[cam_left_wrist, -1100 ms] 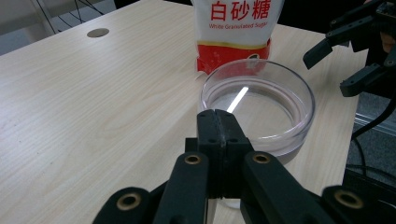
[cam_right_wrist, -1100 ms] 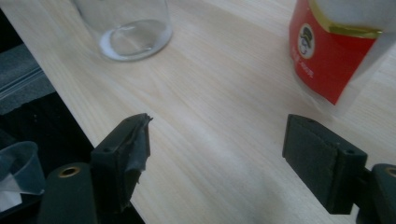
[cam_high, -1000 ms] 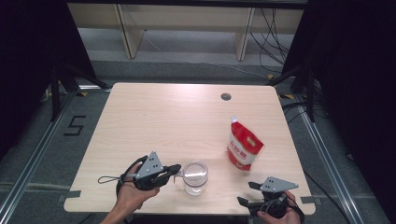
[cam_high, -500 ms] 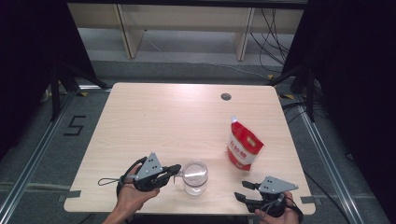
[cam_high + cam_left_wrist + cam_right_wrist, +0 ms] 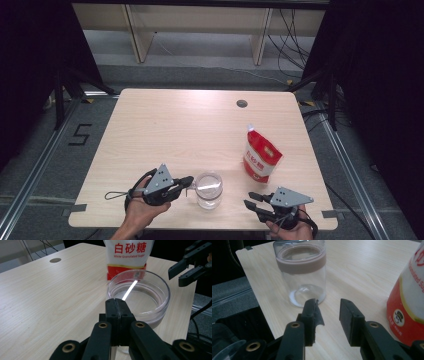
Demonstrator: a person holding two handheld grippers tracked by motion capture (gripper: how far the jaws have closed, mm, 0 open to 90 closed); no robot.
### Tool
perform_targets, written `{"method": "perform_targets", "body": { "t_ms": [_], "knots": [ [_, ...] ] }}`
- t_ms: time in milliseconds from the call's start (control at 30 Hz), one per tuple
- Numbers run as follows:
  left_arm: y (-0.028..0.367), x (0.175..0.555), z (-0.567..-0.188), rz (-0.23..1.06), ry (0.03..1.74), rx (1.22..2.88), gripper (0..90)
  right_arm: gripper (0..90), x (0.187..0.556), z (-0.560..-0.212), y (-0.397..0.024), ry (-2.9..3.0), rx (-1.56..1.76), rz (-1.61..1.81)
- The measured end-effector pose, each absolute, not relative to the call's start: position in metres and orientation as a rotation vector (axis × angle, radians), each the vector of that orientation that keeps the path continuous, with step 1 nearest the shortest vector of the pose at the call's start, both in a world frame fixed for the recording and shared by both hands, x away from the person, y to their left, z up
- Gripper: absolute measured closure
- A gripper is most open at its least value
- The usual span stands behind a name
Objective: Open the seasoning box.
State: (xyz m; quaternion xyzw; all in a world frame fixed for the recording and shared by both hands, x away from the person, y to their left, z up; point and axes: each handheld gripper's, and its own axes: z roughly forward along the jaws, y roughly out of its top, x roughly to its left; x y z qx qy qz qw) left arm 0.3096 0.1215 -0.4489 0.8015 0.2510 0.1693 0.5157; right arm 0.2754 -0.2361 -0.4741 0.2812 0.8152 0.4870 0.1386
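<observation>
Quickly: one wooden surface [image 5: 165, 130], one clear glass jar [image 5: 208, 190] at lower centre of the high view, one red-and-white sugar pouch [image 5: 261, 158] standing to its upper right, well apart. One white stick-like thing [image 5: 129, 290] leans inside the jar; I can't tell what it is. Two tongs. My left tongs [image 5: 186, 182] sit lower left, jaws pressed together, tips right at the jar's near rim; whether they pinch the rim I can't tell. My right tongs [image 5: 251, 200] sit lower right, jaws apart with nothing between them, and they've just been closing. They point at the jar, near it, not touching. One round hole [image 5: 242, 103] marks the upper part of the surface.
</observation>
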Motion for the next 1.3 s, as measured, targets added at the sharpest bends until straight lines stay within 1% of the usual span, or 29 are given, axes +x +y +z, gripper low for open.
{"method": "perform_targets", "body": {
  "t_ms": [100, 267, 333, 400, 533, 600, 733, 900, 1033, 1067, 1300],
  "knots": [
    [0.122, 0.310, -0.449, 0.419, 0.591, 1.933, 89.1, 69.5, 0.277, -0.473, -0.233, 2.356, 0.782, 1.396],
    [0.120, 0.308, -0.450, 0.405, 0.623, 1.914, 89.1, 72.7, 0.279, -0.471, -0.223, 2.354, 0.730, 1.405],
    [0.121, 0.308, -0.449, 0.434, 0.595, 1.933, 89.1, 74.7, 0.281, -0.471, -0.220, 2.362, 0.711, 1.408],
    [0.121, 0.308, -0.450, 0.415, 0.616, 1.919, 89.1, 75.4, 0.282, -0.470, -0.218, 2.358, 0.704, 1.410],
    [0.122, 0.309, -0.450, 0.418, 0.609, 1.920, 89.1, 76.6, 0.284, -0.470, -0.215, 2.362, 0.681, 1.427],
    [0.121, 0.308, -0.450, 0.411, 0.625, 1.914, 89.1, 78.0, 0.284, -0.468, -0.213, 2.352, 0.699, 1.416],
    [0.122, 0.308, -0.450, 0.412, 0.615, 1.912, 89.1, 78.8, 0.286, -0.468, -0.211, 2.337, 0.704, 1.433],
    [0.122, 0.309, -0.450, 0.427, 0.589, 1.919, 89.1, 82.1, 0.289, -0.467, -0.204, 2.345, 0.673, 1.450],
    [0.122, 0.308, -0.450, 0.430, 0.599, 1.924, 89.1, 84.7, 0.290, -0.466, -0.201, 2.345, 0.686, 1.459],
    [0.122, 0.307, -0.451, 0.413, 0.622, 1.912, 89.1, 86.3, 0.291, -0.466, -0.199, 2.354, 0.675, 1.454],
    [0.122, 0.307, -0.451, 0.407, 0.623, 1.901, 89.1, 89.5, 0.294, -0.465, -0.191, 2.357, 0.674, 1.466]
  ]
}}
